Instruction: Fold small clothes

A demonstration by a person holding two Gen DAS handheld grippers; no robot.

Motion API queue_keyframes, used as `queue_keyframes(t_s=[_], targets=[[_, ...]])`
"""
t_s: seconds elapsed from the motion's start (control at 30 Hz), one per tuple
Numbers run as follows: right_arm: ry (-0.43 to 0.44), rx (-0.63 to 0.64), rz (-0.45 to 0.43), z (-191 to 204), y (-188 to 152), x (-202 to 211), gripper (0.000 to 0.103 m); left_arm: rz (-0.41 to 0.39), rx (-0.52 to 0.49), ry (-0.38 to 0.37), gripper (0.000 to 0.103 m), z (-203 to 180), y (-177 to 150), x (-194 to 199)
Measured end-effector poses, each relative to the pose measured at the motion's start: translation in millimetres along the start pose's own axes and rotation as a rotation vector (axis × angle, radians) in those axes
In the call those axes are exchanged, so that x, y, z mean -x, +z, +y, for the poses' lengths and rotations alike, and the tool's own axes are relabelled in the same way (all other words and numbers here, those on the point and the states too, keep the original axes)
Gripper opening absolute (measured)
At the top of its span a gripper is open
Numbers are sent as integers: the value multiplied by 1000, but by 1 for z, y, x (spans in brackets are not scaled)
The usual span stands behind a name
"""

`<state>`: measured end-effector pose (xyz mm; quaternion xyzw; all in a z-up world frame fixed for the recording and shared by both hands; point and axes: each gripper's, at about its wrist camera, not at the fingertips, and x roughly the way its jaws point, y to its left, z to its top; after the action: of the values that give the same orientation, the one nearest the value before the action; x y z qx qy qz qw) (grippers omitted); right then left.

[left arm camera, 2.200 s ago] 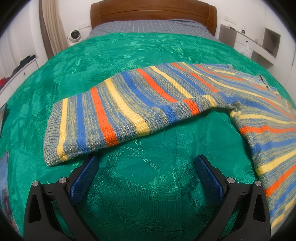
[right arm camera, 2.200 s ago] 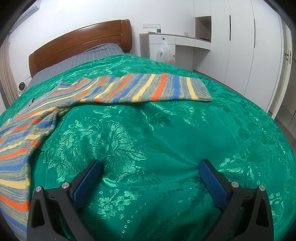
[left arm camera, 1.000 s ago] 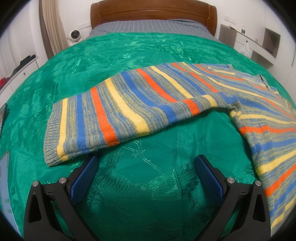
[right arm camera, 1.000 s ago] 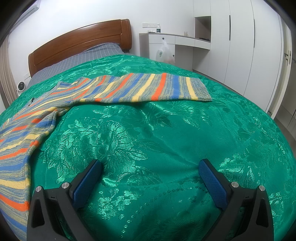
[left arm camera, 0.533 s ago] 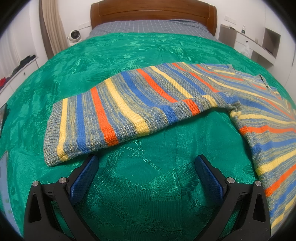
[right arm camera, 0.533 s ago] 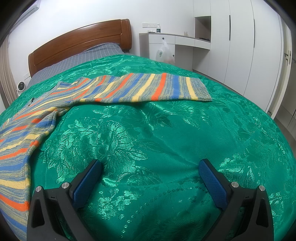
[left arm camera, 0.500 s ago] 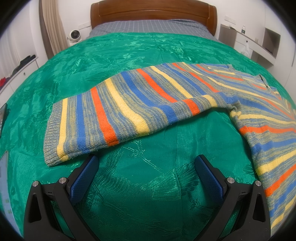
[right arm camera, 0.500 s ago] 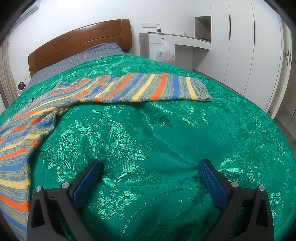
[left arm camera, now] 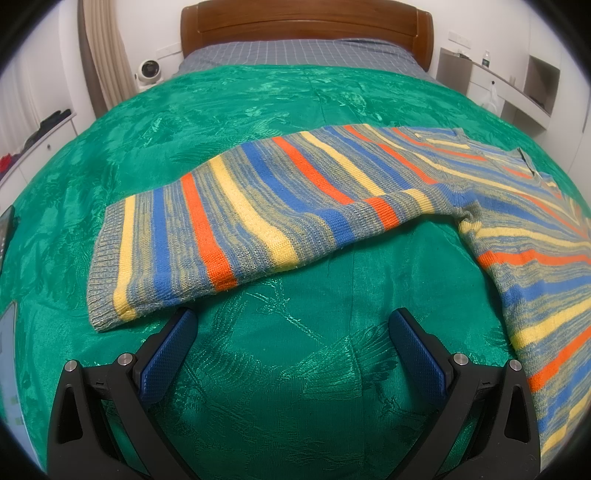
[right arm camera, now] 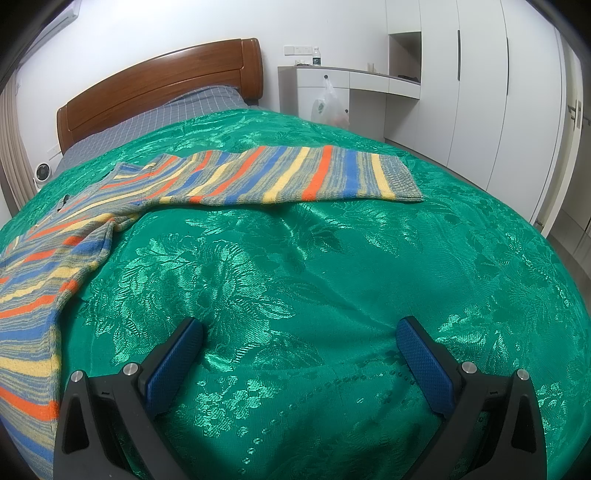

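**A:** ok so where's the striped sweater (left arm camera: 280,206) sitting right now?

**B:** Flat on the green bedspread (left arm camera: 295,369), unfolded. From the left wrist cam, one sleeve runs out toward the left edge of the bed, with its ribbed cuff (left arm camera: 101,266) nearest that edge. The body trails off toward the right side of the frame. Right wrist cam shows the other sleeve (right arm camera: 295,177) stretched toward the right edge of the bed, and the body draped down the left of that picture.

**A:** and the grippers? holding anything?

**B:** Nope. The left gripper (left arm camera: 291,332) has its jaws spread wide with only bedspread between them. Its left blue pad (left arm camera: 166,354) sits just beside the lower edge of the sleeve near the cuff; can't tell if it actually touches. The right gripper (right arm camera: 299,343) is spread just as wide, nothing in it, well apart from the sweater, over bare bedspread.

**A:** anything else around?

**B:** Wooden headboard (left arm camera: 306,22) at the far end, a grey checked sheet (left arm camera: 303,55) below it, white wardrobe (right arm camera: 480,92) off the right side, and a plastic bag (right arm camera: 328,105) hanging on the white desk.
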<state>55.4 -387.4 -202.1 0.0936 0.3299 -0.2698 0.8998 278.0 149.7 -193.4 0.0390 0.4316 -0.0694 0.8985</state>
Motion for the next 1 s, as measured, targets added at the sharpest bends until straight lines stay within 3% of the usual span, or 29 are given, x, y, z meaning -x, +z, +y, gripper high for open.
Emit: queue_keyframes(t_s=[1.0], targets=[[32, -8, -7, -7, -2, 6, 103, 25, 26, -12, 103, 4, 7, -3]])
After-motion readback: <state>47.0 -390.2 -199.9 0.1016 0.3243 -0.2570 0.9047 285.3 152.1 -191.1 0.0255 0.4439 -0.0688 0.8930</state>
